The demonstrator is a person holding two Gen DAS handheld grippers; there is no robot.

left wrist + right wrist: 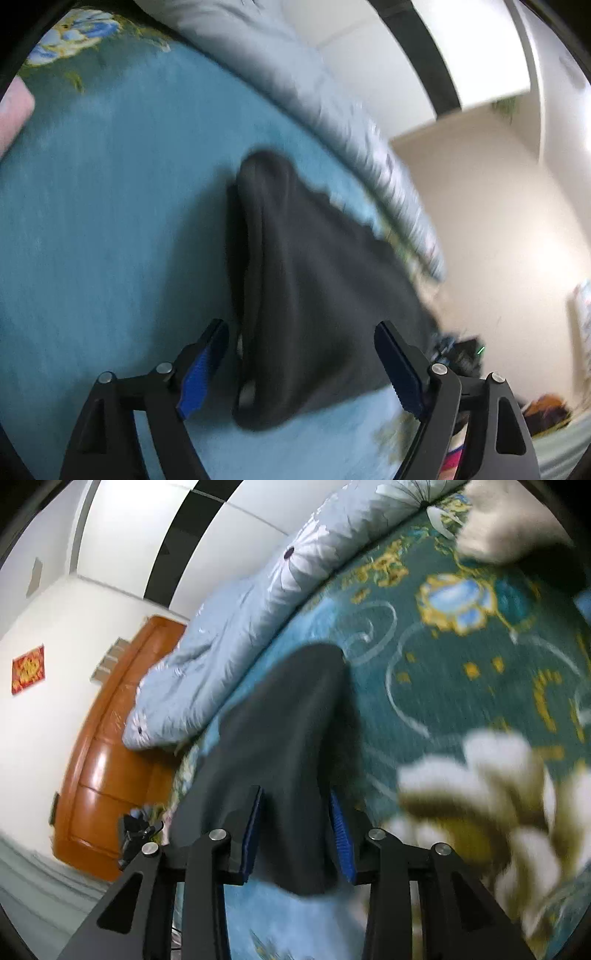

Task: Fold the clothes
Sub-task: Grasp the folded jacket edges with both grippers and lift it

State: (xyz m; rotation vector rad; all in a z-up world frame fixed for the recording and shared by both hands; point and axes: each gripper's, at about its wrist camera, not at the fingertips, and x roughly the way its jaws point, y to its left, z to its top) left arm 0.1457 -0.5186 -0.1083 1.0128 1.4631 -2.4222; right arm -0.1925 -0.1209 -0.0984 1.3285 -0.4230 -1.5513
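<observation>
One dark garment (314, 295) on teal bedspread (110, 240) | L gripper (301, 365) apart | R gripper (295, 834) apart, unclamped

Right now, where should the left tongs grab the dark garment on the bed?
Probably the thick rolled edge of the dark garment, approached from the near end. It stands raised off the blue bedspread, lengthwise beside the left pad of the open left tongs.

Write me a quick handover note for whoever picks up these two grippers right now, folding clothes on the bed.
Left gripper: open, pads clear of the dark garment between them.
Right gripper: partly open around the same garment; whether the pads press it cannot be told.
Garment lies bunched on the teal floral bedspread, beside the light blue quilt.
Done: no neat fold visible.
Left: flatten and fold it.
</observation>
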